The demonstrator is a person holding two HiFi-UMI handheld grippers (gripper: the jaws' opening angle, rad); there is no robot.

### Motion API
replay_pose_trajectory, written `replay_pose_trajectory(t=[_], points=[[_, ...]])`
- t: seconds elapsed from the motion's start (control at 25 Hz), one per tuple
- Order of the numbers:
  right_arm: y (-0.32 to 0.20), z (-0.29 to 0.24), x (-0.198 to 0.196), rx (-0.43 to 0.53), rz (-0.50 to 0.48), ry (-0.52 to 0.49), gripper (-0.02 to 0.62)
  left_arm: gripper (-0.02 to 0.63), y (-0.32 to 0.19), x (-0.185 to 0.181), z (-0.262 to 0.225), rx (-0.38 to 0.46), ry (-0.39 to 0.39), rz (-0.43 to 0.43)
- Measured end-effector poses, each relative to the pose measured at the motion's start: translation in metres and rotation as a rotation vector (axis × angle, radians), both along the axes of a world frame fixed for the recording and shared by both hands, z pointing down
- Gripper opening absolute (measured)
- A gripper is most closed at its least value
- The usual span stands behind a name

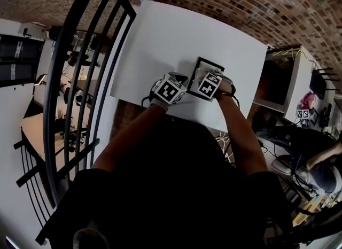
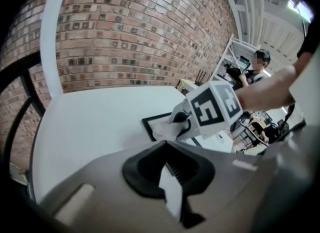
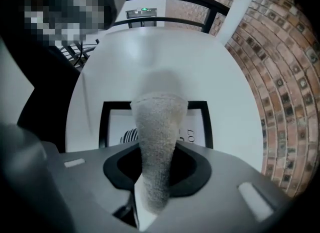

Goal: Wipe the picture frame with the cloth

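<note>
Gripping the cloth firmly, the right gripper has its two jaws closed on it, so only the thickness of the fabric keeps them apart. The cloth is pale and rough like a towel. It comes out from between the jaws as a thick roll and reaches forward over the picture frame. Its far end is blurred and covers the middle of the frame's far edge. In the left gripper view the bunched end of the cloth rests on the frame's surface.

The picture frame is black with a white print inside. It lies flat on the white table, near the edge closest to the person, in front of a brick wall.

The left gripper is just beside the left side of the frame. Its jaws are together and nothing is between them. I cannot tell whether it touches the frame. The two grippers are close to each other, side by side.
</note>
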State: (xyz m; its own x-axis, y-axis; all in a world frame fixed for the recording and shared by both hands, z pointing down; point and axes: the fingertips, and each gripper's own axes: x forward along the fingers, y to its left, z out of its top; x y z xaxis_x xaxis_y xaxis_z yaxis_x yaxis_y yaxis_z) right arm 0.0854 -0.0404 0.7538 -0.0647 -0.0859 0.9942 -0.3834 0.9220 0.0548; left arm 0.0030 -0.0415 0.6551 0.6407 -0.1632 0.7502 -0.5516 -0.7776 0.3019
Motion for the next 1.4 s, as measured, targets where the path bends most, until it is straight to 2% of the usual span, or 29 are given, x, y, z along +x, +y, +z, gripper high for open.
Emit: replay_pose_trajectory(t=[0.28,0.56,0.8,1.04,1.28,1.4], points=[[0.047,-0.002,-0.021,-0.069,0.028,-0.053,0.106,0.002,0.006,0.006,-0.012,-0.025,0.019,0.028],[0.08,-0.012,-0.032,-0.083,-0.036,-0.074,0.106,0.002,0.008,0.023,-0.014,-0.015,0.019,0.066],[0.104,-0.016,-0.032,-0.138,-0.083,-0.097,0.107,0.002,0.009,0.033,-0.013,-0.013,0.011,0.081],[0.051,-0.029,0.02,-0.037,0.033,-0.108,0.107,0.002,0.007,0.043,-0.012,-0.013,-0.001,0.091],[-0.032,-0.032,0.083,0.092,0.128,-0.027,0.107,0.002,0.008,0.047,-0.01,-0.018,-0.023,0.096],[-0.053,-0.022,0.099,0.11,0.169,-0.007,0.107,0.002,0.013,0.044,-0.006,-0.031,-0.033,0.095]])
